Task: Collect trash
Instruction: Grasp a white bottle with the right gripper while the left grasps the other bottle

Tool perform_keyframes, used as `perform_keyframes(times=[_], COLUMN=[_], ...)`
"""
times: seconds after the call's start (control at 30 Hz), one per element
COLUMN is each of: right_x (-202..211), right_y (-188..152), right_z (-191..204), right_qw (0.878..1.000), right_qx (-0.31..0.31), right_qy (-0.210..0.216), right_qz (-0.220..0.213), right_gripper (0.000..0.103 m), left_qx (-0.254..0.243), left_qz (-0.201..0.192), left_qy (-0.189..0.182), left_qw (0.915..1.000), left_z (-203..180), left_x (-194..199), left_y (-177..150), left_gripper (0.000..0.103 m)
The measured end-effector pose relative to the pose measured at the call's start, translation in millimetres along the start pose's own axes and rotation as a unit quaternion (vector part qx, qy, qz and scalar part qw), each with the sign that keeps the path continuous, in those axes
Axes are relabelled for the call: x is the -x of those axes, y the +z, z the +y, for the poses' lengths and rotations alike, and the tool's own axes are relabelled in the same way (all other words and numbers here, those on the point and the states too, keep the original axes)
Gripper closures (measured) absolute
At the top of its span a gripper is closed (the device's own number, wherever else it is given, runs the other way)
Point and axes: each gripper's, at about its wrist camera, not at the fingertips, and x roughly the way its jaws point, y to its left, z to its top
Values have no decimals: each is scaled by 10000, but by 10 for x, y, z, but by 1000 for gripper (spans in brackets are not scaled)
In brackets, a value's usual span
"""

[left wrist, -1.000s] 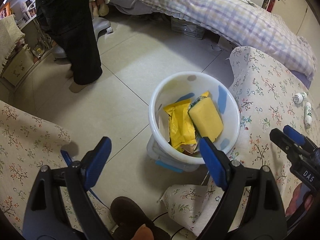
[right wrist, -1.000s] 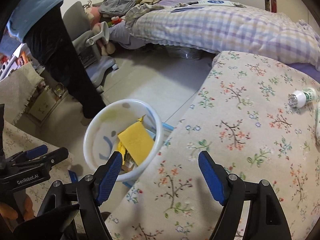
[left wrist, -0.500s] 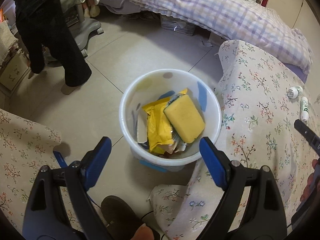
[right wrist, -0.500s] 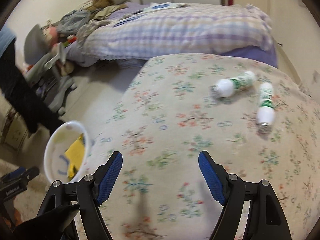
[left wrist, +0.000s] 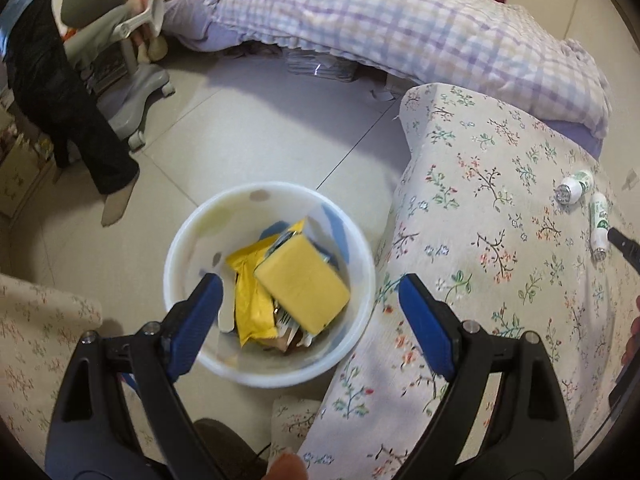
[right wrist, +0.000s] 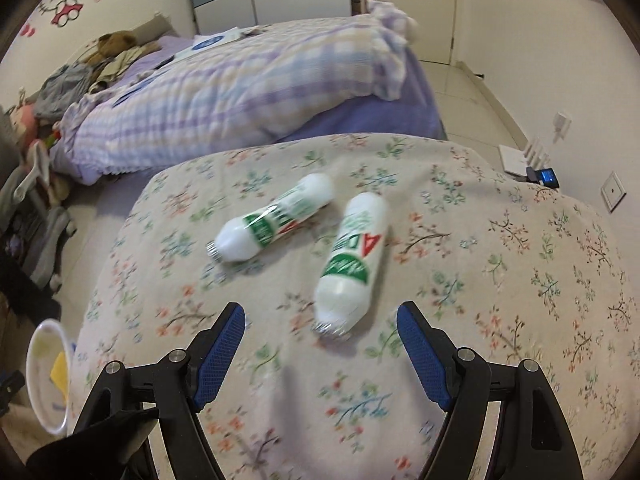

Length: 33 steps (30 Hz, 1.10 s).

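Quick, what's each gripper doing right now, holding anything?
Left gripper: open, empty, above the white bin.
Right gripper: open, empty, near bottle just ahead on the floral cover.

1. My right view is motion-blurred: labels on both bottles (right wrist: 276, 218) (right wrist: 352, 264) unreadable.
2. Bin (left wrist: 352, 256) contents under the yellow sponge (left wrist: 302, 282) and yellow wrapper (left wrist: 250, 304) mostly hidden, can't identify.
3. Bystander (left wrist: 44, 80) cut off at the left view's edge, only legs and a foot.
4. In my left view the right gripper (left wrist: 624, 242) shows only a dark tip at the frame edge.
5. Bin (right wrist: 40, 376) cropped and tiny in right view.
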Motion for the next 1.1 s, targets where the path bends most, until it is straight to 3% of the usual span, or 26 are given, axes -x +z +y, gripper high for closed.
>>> perform_keyframes(times=[0.13,0.3,0.4,0.47,0.9,1.1], right_x=[-175,-404,-499,-545,-207,-198], right_y=[122,221,228,217,292,231], right_z=[-151,-243,-268,-302,-910,-1264], right_qw=[9997,9990,9988,9980,9981,9986], right_qx=[-234,-324,-274,-242,-210,-282], right_qy=[63,276,374,526,575,444], right_qz=[35,96,158,252,-36,22], right_gripper=[24,34,46,62,63,63], left_qx=[-373,-689,-808,-913,-1933,-2383], left_qz=[-26,-117,-150,-123,-196,-132], left_qy=[-5,-127,-265,-378,-952,-1060], left_qw=[9993,9975,9963,9950,9763,9653], left_z=[-266,-679,-951,-1129,-2457,-2957], left_x=[-112,-186,-214,-239,-319,-411], left_y=[138,331,437,495,680,689], left_gripper=[13,13,13,13,14,22])
